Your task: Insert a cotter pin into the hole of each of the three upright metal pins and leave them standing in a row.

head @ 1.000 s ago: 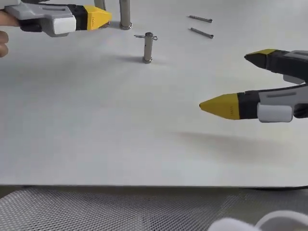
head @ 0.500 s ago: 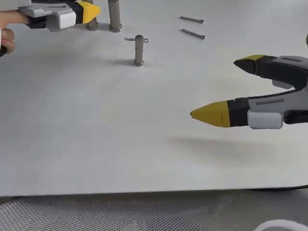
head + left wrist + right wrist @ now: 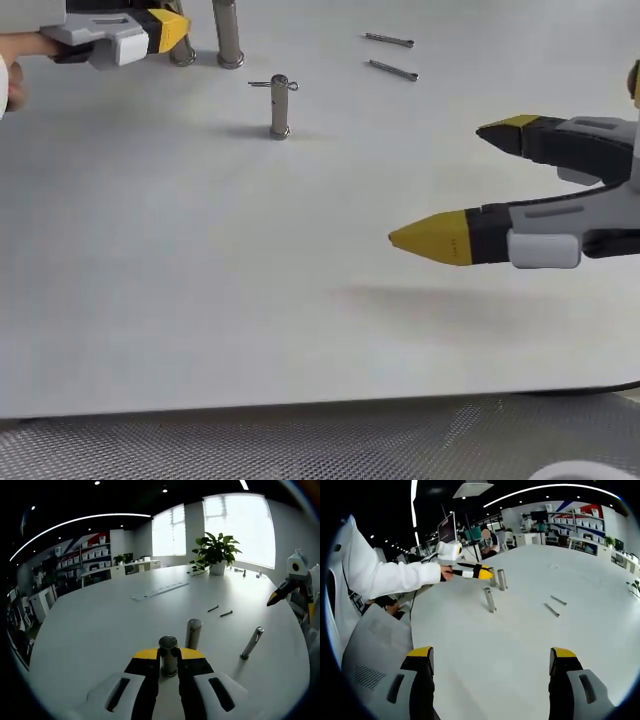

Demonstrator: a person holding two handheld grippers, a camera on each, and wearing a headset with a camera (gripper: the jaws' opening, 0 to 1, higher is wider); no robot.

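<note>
At 3 o'clock the right gripper (image 3: 435,183) hovers over the white surface (image 3: 200,280), fingers wide apart — farther off at 11 o'clock a metal pin (image 3: 279,105) stands with its cotter pin (image 3: 262,84) through, two loose cotter pins (image 3: 392,70) lie toward 12, and beyond, a bare pin (image 3: 229,35) stands beside the left gripper (image 3: 170,30), fingers clamped on the third pin (image 3: 168,652).

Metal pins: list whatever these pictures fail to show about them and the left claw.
Left pin, head view: mostly hidden behind the left claw, top beyond the frame edge.
Middle pin, head view: top cut off by the frame edge, hole unseen.
Left claw's grip, left gripper view: jaws flank the left pin; contact cannot be told.
Holes in either pin, both gripper views: too small.
</note>
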